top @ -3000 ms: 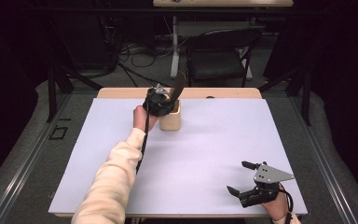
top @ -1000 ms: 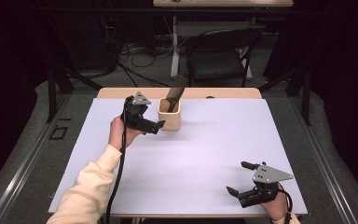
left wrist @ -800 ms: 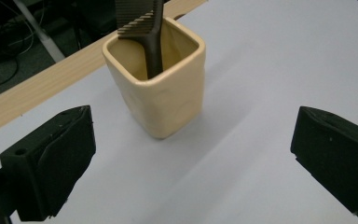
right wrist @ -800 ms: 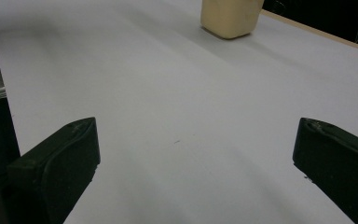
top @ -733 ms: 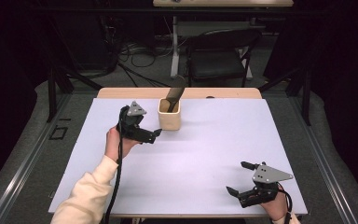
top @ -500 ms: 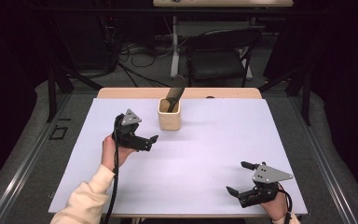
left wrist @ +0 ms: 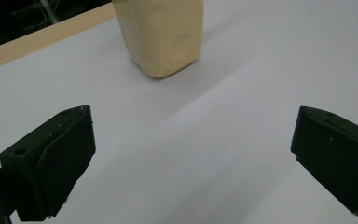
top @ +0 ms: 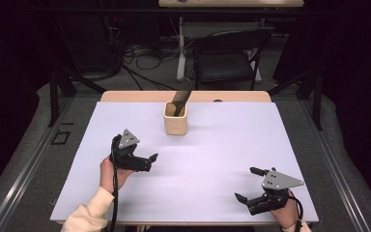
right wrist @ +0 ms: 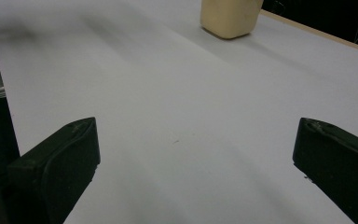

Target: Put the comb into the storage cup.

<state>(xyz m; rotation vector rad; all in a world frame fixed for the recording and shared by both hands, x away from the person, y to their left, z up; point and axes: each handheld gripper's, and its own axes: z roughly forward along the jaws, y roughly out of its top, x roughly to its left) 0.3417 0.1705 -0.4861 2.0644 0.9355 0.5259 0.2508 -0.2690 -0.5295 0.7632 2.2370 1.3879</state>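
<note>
Overhead, left gripper [top: 147,161] hovers over white table [top: 222,145], fingers [left wrist: 51,158] spread wide, nothing between them. Hand partly hidden behind gripper body. Farther back, near table's far edge, cream cup [top: 175,118] stands upright, dark object [top: 180,95] leaning out of it; its kind hard to make out. Right gripper [top: 251,184] near front right corner, fingers [right wrist: 56,163] spread, empty; hand cut off by frame.
</note>
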